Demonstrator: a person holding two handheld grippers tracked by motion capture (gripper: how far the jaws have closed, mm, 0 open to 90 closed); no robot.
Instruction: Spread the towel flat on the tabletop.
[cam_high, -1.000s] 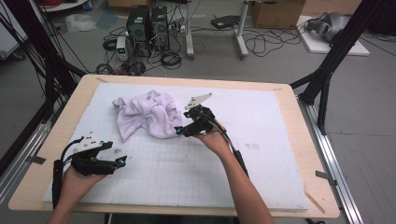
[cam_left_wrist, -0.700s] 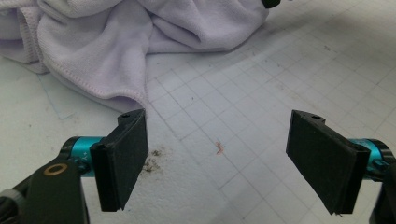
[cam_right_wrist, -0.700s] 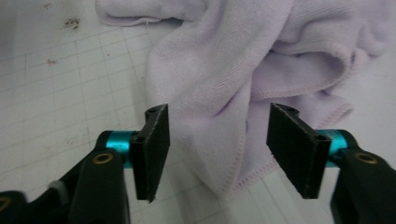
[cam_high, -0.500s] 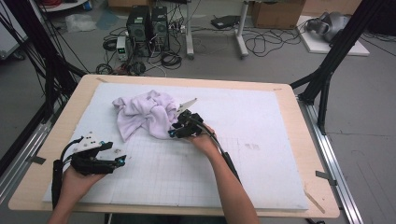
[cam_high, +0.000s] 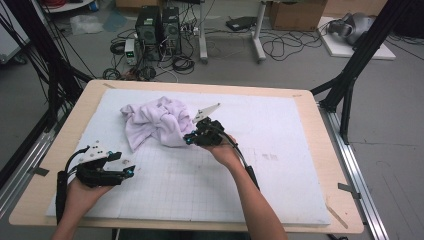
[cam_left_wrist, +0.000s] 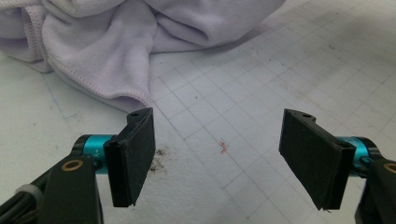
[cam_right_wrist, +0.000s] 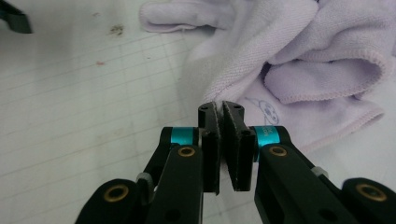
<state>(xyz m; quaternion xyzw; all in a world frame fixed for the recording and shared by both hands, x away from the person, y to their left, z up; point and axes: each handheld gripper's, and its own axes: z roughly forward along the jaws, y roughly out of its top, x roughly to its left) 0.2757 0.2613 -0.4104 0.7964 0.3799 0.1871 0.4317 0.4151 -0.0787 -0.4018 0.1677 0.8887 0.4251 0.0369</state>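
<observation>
The lilac towel (cam_high: 155, 125) lies crumpled at upper centre of the mat (cam_high: 280, 165). The right gripper (cam_right_wrist: 219, 114) has just closed, jaws pinching the towel's near edge; it should confirm fabric is caught before lifting slowly. The left gripper (cam_left_wrist: 217, 154), lower left, stays spread and empty.

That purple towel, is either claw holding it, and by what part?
The right claw has just closed on the towel at its near hemmed edge. The left claw is open, holding nothing.

My left claw (cam_left_wrist: 219, 158): 2 black pads, teal collars, brass screws
My right claw (cam_right_wrist: 223, 144): same black build, grey plate on top
Cables: black
</observation>
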